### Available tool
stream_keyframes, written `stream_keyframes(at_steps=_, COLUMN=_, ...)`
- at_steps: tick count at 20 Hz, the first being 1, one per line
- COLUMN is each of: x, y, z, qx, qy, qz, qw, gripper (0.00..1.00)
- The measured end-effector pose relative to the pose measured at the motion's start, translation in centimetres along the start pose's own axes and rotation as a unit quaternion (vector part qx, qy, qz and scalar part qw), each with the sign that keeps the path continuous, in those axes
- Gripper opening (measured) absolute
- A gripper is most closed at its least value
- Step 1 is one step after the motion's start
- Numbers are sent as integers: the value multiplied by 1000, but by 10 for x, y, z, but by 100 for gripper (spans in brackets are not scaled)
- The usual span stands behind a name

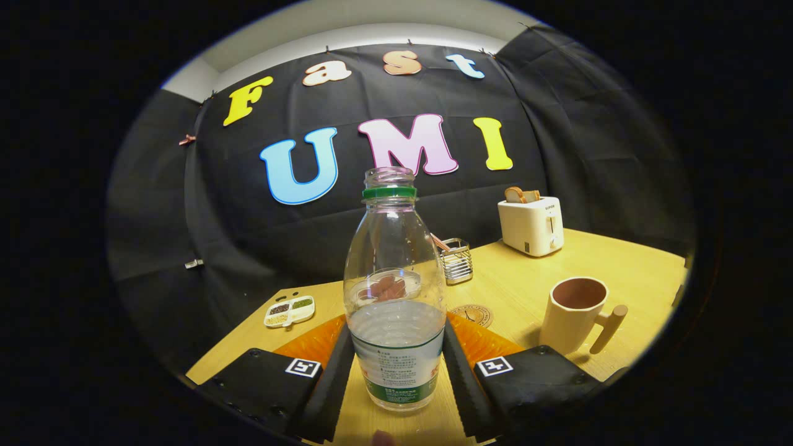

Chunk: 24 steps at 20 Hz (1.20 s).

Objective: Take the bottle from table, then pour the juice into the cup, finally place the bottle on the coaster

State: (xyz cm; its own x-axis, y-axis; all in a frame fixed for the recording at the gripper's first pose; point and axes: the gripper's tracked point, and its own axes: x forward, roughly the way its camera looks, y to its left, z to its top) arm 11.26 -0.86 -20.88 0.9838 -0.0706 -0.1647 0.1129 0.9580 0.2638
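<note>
- Table [619, 260]: wooden top, carrying every item below.
- Bottle [396, 297]: clear, uncapped, upright, part-filled; stands between the fingers. Open neck means any tilt in transit likely spills.
- Gripper [396, 378]: fingers sit narrow against both bottle flanks, apparently pressing it; smooth wall may slip if the squeeze is weak.
- Toaster [531, 224]: far back, well apart.
- Cup [576, 313]: handled, beyond the fingers to one side; light, a knock could topple it.
- Coaster [474, 313]: round, just behind the bottle, partly hidden; misplacement possible.
</note>
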Motion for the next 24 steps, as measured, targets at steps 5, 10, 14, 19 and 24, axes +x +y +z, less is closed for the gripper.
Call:
stream_keyframes(at_steps=5, x=-2, y=-5, z=7, qx=76, qy=13, qz=8, qw=997, gripper=76)
stream_keyframes(at_steps=10, x=1, y=-12, z=5, qx=159, qy=33, qz=20, qw=987, gripper=76)
stream_keyframes(at_steps=14, x=7, y=-23, z=3, qx=215, qy=42, qz=18, qw=976, gripper=76)
stream_keyframes(at_steps=19, x=5, y=-31, z=0, qx=256, qy=53, qz=22, qw=965, gripper=76)
stream_keyframes(at_steps=24, x=4, y=-39, z=-3, qx=306, qy=56, qz=23, qw=950, gripper=76)
